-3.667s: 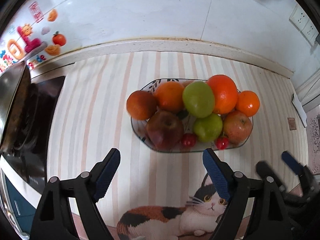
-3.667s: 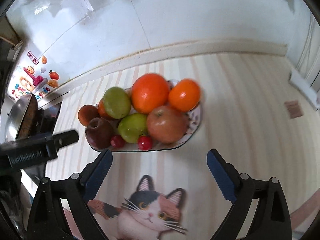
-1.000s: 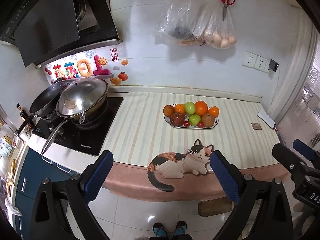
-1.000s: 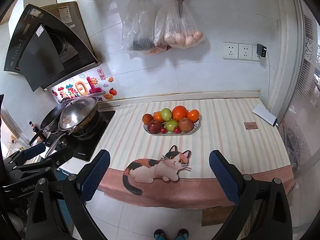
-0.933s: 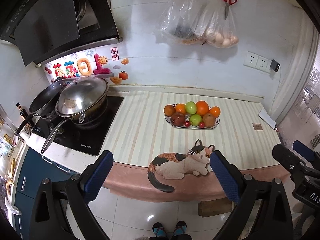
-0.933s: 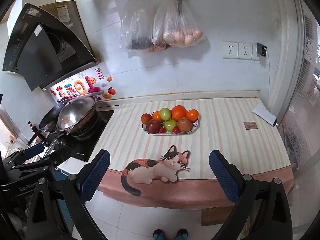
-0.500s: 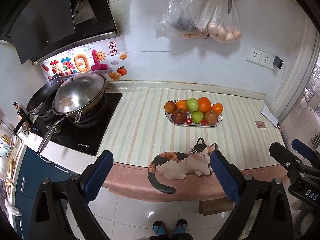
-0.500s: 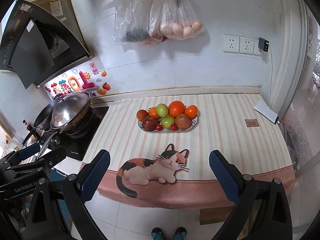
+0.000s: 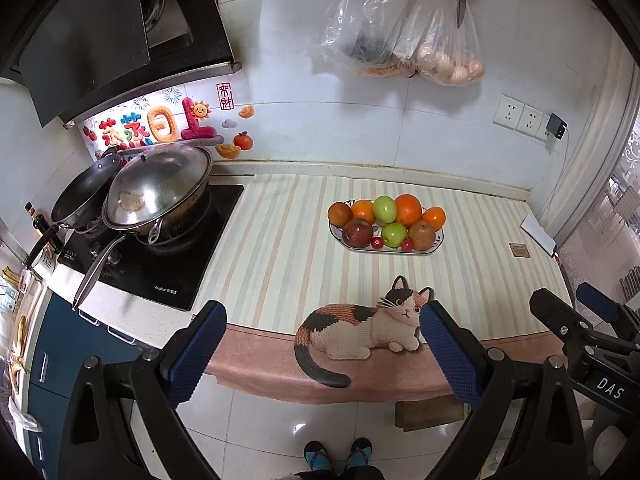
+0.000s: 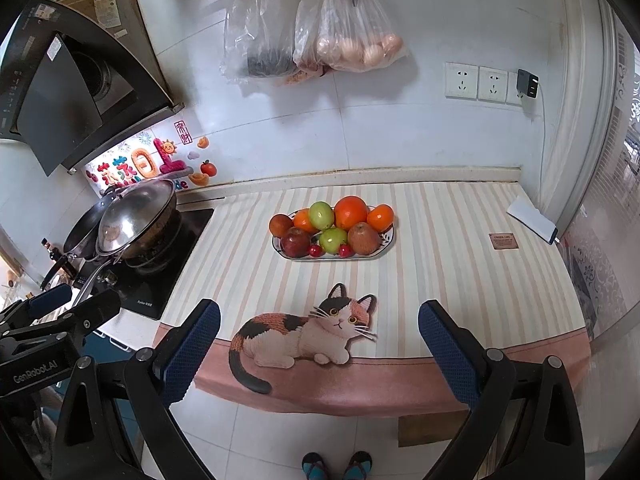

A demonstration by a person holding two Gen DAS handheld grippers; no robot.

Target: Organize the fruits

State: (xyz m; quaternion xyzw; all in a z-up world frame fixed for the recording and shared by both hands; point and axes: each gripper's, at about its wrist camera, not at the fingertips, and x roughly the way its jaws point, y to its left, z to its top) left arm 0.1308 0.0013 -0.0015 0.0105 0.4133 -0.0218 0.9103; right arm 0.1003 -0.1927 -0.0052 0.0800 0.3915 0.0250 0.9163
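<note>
both grippers have pulled far back from the counter. a few seconds ago the fruit plate filled each wrist view, with the blue pads just short of its near rim; now the person stands out on the floor tiles and the whole kitchen wall shows. over the last second the views have barely shifted, so the retreat looks finished.

the left gripper (image 9: 322, 346) has its jaws spread wide with nothing between them, and the right gripper (image 10: 318, 346) is the same: wide apart, empty.

the oval patterned plate (image 10: 386, 240) sits on the striped counter mat (image 10: 460, 280), well apart from both tools, behind the cat picture (image 10: 304, 334) at the mat's front edge. all the fruit is on it: the big orange (image 10: 350, 212) and a smaller orange (image 10: 380, 217) at the back right, a green apple (image 10: 321, 215) beside them, a brownish fruit (image 10: 281, 225) at the left end, a dark red apple (image 10: 295, 241), a second green apple (image 10: 333, 240), a reddish-brown apple (image 10: 363, 238) in front, and two small red cherry-like fruits (image 10: 317, 251) at the near rim. the heap matches the close view from before; nothing has moved off it.

no fruit lies loose on the mat. judged from that, with both tools empty and drawn away, the organizing seems done, or at least paused.

the lidded wok (image 9: 158, 190) on the stove stands to the left, clear of all this.
</note>
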